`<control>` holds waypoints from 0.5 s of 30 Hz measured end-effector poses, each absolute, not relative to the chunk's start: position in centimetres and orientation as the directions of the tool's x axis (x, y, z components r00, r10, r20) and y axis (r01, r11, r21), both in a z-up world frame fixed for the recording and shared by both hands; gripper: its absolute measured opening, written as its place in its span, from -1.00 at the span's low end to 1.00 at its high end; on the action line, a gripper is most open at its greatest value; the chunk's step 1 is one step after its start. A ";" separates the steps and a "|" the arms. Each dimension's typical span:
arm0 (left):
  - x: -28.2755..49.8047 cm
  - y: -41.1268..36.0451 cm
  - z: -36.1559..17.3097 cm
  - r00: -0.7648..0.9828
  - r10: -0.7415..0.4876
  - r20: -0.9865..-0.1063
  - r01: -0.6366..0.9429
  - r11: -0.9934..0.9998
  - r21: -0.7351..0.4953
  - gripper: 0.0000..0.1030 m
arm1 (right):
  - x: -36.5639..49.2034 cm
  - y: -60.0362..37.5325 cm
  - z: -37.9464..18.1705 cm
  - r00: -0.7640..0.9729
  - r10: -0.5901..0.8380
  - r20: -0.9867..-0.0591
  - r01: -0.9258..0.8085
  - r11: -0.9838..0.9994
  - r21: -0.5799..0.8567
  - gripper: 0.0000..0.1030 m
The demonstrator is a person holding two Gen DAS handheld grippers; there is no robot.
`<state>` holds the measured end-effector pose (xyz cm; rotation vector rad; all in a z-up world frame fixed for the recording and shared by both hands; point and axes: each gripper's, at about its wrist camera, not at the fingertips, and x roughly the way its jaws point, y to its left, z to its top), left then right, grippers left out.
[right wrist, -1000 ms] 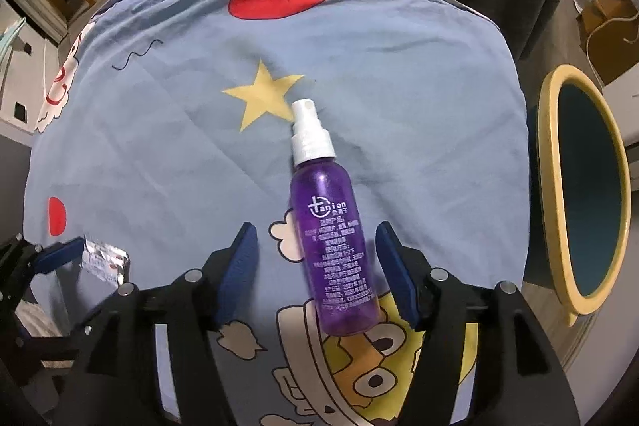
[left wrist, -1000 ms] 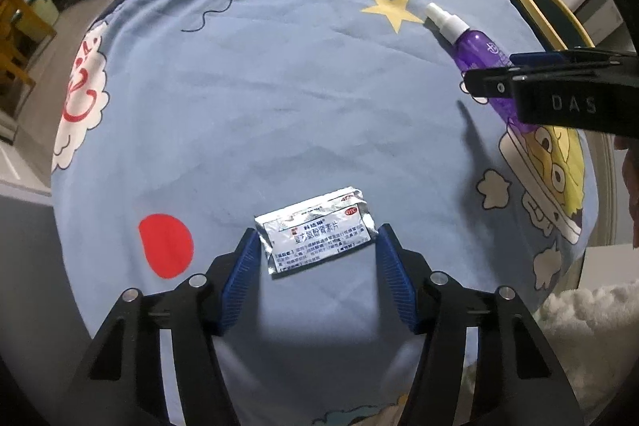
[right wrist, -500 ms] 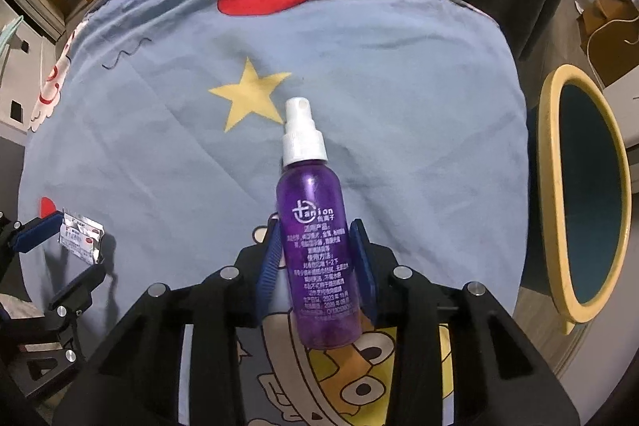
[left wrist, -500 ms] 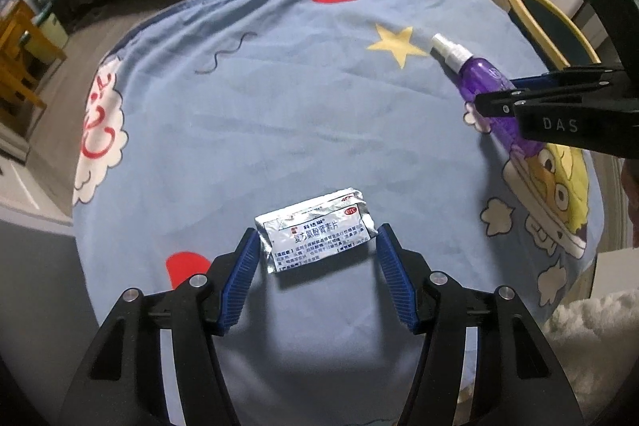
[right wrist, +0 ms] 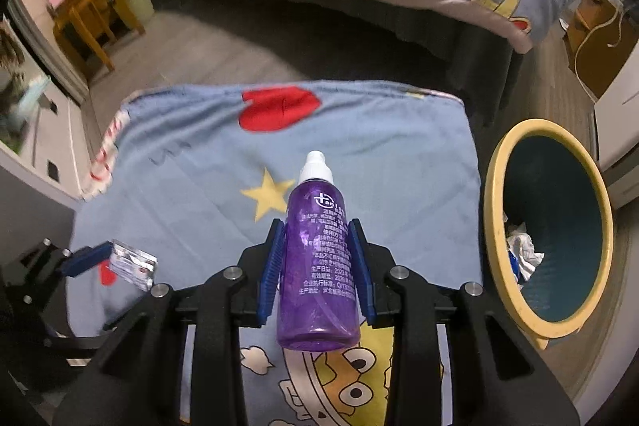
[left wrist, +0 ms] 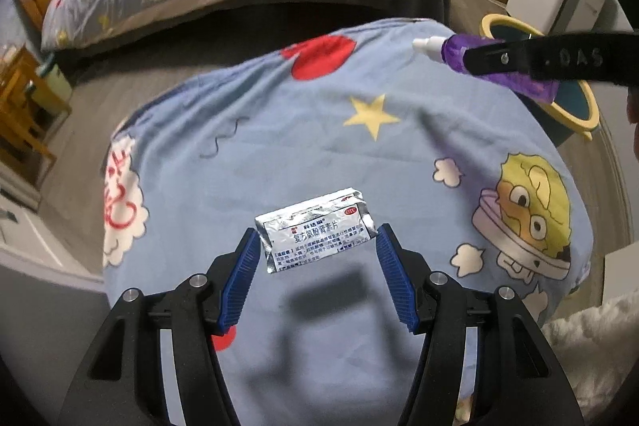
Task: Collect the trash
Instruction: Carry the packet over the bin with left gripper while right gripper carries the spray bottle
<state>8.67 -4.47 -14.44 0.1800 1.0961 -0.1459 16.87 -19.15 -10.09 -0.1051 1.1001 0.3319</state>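
Purple spray bottle (right wrist: 317, 258) clamped in right claw (right wrist: 317, 258) above cartoon-print cloth (left wrist: 279, 146), foil sachet (left wrist: 315, 236) pinched by its ends in wide-spread left claw (left wrist: 315, 246), crumpled paper already inside yellow-rimmed bin (right wrist: 493, 226), both items not yet dropped.

One second ago my right gripper (right wrist: 316, 260) stood open around the purple spray bottle (right wrist: 318, 268), which lay flat on the blue cartoon cloth (right wrist: 191, 194). Now its pads press both sides of the bottle, which is lifted off the cloth. In the left wrist view the bottle (left wrist: 515, 66) moved to the upper right, before the yellow-rimmed bin (left wrist: 575, 114). The foil sachet (left wrist: 315, 232) between my left gripper (left wrist: 315, 262) fingers also rose and throws a shadow below.
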 end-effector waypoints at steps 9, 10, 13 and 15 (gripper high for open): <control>9.2 -5.4 -12.9 0.479 -0.054 -0.876 0.213 0.975 0.056 0.19 | 17.6 -20.5 -8.8 0.428 0.240 -0.872 -0.280 0.952 0.124 -0.38; 9.3 -5.6 -12.7 0.483 -0.059 -0.874 0.213 0.976 0.052 0.19 | 17.6 -20.7 -8.5 0.434 0.246 -0.866 -0.284 0.950 0.127 -0.38; 10.0 -6.4 -11.7 0.490 -0.069 -0.869 0.213 0.976 0.043 0.19 | 17.7 -21.2 -7.7 0.453 0.250 -0.855 -0.296 0.947 0.120 -0.38; 10.5 -7.0 -11.2 0.500 -0.067 -0.863 0.216 0.975 0.049 0.19 | 17.7 -21.6 -7.4 0.462 0.253 -0.850 -0.301 0.946 0.118 -0.38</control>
